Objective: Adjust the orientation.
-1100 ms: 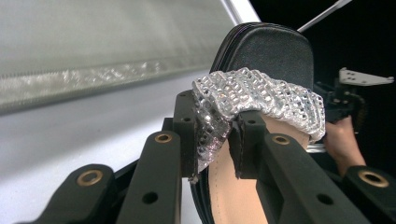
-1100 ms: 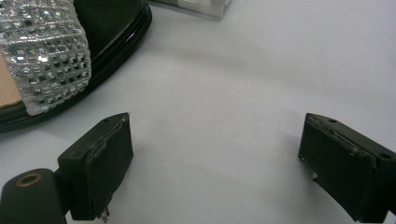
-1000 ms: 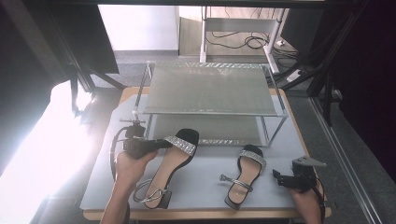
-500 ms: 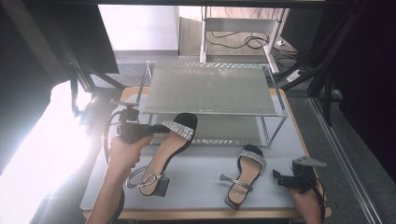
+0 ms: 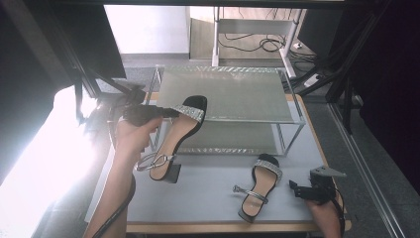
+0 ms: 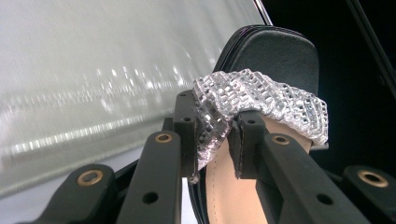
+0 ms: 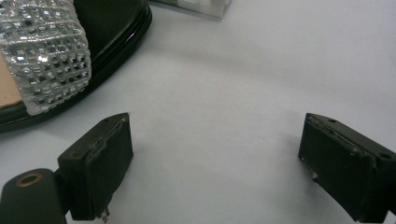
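The left gripper (image 6: 212, 135) has its jaws clamped on the glittering rhinestone strap (image 6: 261, 100) of a black block-heeled sandal (image 5: 178, 134). The right gripper (image 7: 215, 163) rests with jaws wide apart over the smooth grey counter (image 7: 224, 84).

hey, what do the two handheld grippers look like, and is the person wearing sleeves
Both are black. The left gripper has boxy linkage arms with brass-coloured rivets, ending in flat rectangular fingers. The right gripper has the same block-shaped fingers, their pad edges looking a bit worn, and in the high view it carries a grey three-cornered plate on top. A dark cable runs along the left forearm. Both forearms are bare, with no sleeves.
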Available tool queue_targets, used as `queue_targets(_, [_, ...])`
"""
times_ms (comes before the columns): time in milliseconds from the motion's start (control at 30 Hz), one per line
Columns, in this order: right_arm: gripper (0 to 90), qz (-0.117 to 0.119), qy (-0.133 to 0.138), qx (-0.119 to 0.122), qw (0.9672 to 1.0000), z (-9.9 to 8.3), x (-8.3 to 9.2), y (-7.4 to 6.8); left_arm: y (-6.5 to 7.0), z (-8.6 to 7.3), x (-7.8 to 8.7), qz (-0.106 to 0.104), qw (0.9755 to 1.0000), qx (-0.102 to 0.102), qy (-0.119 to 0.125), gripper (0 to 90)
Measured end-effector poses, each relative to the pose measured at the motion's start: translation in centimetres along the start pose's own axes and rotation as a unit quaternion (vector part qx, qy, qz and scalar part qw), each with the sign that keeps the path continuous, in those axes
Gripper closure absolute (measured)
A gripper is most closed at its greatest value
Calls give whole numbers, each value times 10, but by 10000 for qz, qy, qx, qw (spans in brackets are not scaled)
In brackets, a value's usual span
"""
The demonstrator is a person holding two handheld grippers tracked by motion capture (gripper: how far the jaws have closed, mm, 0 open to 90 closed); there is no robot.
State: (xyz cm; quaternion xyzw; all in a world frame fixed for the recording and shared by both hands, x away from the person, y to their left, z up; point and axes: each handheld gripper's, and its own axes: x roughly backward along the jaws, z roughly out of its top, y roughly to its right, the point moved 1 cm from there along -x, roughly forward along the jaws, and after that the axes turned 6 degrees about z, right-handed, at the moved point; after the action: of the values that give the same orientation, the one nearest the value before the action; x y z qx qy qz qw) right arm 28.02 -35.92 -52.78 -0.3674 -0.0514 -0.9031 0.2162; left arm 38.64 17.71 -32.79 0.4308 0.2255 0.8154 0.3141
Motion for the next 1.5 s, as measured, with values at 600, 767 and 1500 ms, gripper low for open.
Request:
queue_targets(600, [95, 6, 0, -3, 10000, 0, 0, 0, 1, 56, -26, 281, 9978, 584, 171, 754])
queue_targets(767, [95, 10, -12, 0, 10000, 0, 0, 0, 4, 71, -34, 348, 9967, 711, 200, 755])
queue_targets(1500, [95, 6, 5, 3, 10000, 0, 0, 0, -19, 124, -73, 666, 9890, 1261, 386, 754])
